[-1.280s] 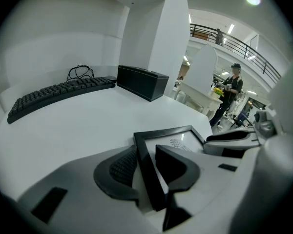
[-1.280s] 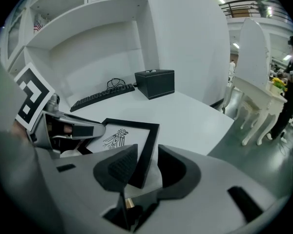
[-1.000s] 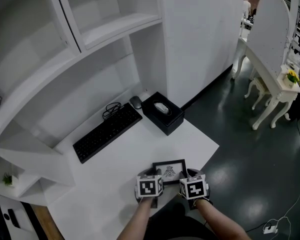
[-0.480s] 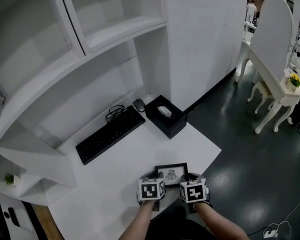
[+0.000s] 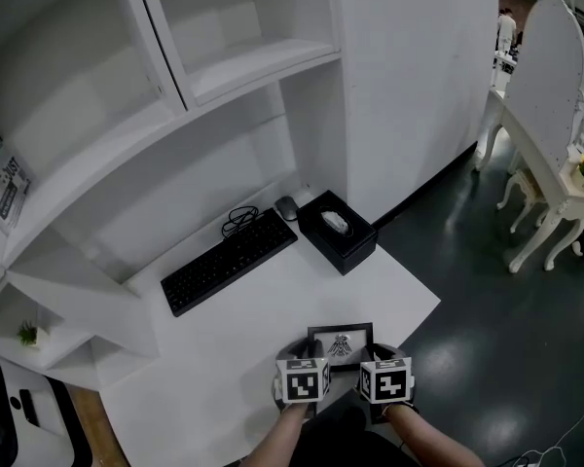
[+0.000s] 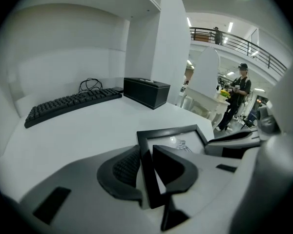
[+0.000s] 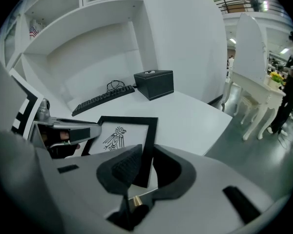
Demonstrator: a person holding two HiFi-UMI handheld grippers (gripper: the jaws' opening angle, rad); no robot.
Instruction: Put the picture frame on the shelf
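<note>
No readable text anywhere (stickers (image 5: 8, 185) blurred).

Matt black picture frame (image 5: 341, 344) with glossy glazing; smooth matt white table (image 5: 253, 329); polished dark floor (image 5: 487, 339)

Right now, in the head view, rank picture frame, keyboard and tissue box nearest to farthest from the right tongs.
1. picture frame: between the right tongs, which have just been closing on it.
2. tissue box: ahead, slightly left.
3. keyboard: farthest, back left.
</note>
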